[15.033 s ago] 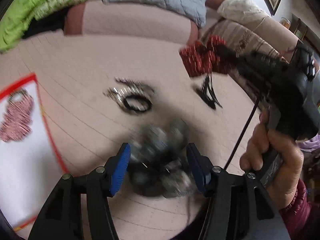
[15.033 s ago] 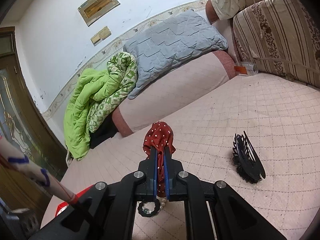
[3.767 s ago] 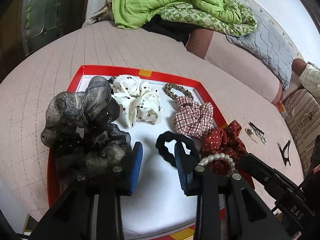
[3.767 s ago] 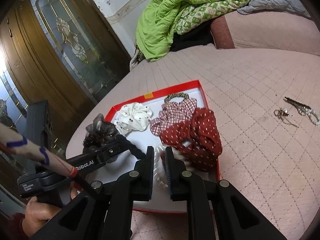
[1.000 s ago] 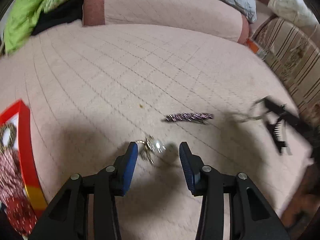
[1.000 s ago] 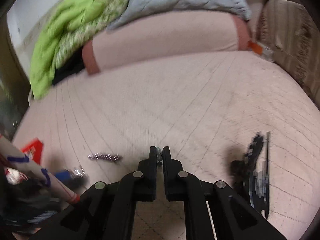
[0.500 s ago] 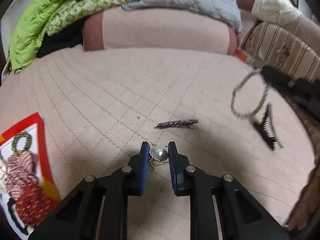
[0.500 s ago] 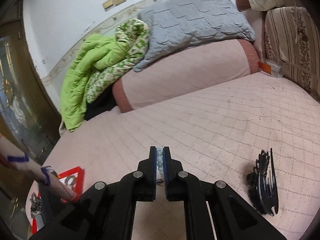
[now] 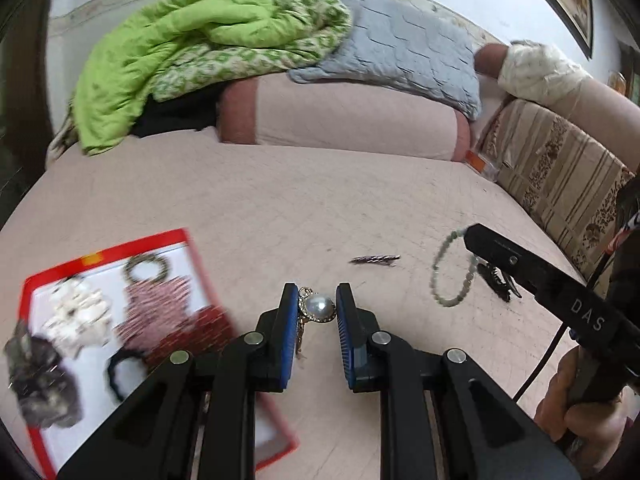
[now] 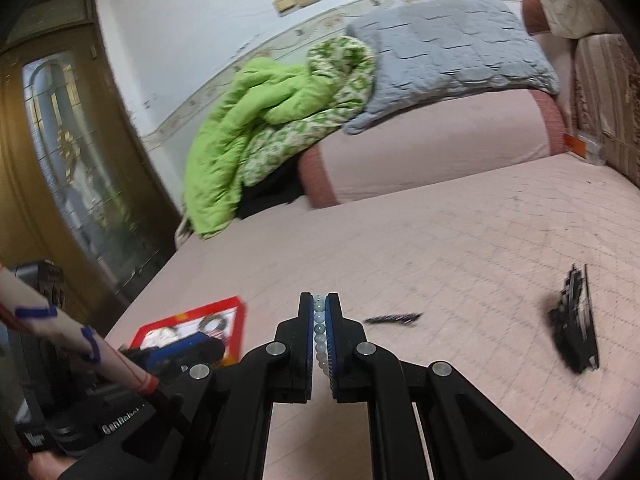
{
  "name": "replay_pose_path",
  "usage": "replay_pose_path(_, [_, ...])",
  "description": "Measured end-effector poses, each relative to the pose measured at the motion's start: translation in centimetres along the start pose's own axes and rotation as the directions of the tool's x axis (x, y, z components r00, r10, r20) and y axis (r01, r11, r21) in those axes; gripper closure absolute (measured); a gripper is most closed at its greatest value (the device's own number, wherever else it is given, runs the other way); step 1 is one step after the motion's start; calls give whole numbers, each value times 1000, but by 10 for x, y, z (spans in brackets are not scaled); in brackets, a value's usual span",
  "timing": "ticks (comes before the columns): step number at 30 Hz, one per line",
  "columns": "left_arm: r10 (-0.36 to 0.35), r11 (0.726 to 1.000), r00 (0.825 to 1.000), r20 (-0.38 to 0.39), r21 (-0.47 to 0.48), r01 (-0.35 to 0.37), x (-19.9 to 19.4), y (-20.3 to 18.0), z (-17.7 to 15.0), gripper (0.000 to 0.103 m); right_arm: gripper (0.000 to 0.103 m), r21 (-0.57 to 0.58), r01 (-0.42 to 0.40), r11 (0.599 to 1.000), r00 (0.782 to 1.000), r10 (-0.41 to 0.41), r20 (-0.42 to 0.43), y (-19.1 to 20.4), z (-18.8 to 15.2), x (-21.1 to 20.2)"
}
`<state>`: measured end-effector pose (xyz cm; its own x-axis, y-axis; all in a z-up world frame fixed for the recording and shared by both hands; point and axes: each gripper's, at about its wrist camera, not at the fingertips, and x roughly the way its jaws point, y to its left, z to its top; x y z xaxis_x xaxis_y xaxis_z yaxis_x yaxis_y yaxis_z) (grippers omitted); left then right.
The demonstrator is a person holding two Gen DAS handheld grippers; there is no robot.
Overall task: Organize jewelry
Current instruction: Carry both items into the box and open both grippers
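Note:
My left gripper (image 9: 318, 310) is shut on a pearl brooch (image 9: 319, 307) with a gold rim and a short chain, held above the pink quilted bed. My right gripper (image 10: 319, 328) is shut on a pale green bead bracelet (image 10: 319, 334); in the left wrist view the bead bracelet (image 9: 451, 270) hangs as a loop from its tip. A red-rimmed white tray (image 9: 182, 235) lies at lower left and holds several scrunchies and hair ties; the same tray (image 10: 237, 322) shows left of the right gripper. A thin twisted hair clip (image 9: 375, 259) lies on the bed.
A black claw clip (image 10: 576, 334) lies on the bed to the right. A green quilt (image 9: 172, 52) and a grey pillow (image 9: 404, 56) are piled on a bolster at the back. A striped cushion (image 9: 560, 184) lines the right side. A wooden door (image 10: 68, 152) stands at left.
Both grippers have risen off the bed, the left with the pearl brooch and the right with the bead bracelet. The tray has come further into view at lower left.

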<state>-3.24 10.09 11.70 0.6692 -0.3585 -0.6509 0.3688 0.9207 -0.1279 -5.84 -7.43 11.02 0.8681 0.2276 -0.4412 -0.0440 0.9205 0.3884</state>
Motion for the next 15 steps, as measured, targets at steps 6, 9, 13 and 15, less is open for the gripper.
replay_pose_path(6, [67,997,998,1,-50,-66,-37,44,-21,85,97,-59,-79,995,996,76,-44,46,-21,-4])
replay_pose_path(9, [101,991,995,3,-92,-100,-54,69,-33,85,97,-91,-124,988,990,118,-75,71,-31,-2])
replay_pose_path(13, [141,980,990,-6,-141,-141,-71,100,-50,85,97,-133,-210,969,972,192,-137,112,-48,5])
replay_pose_path(15, [157,975,988,-10,-160,-157,-77,111,-58,85,97,-152,-245,958,962,220,-162,131,-55,8])
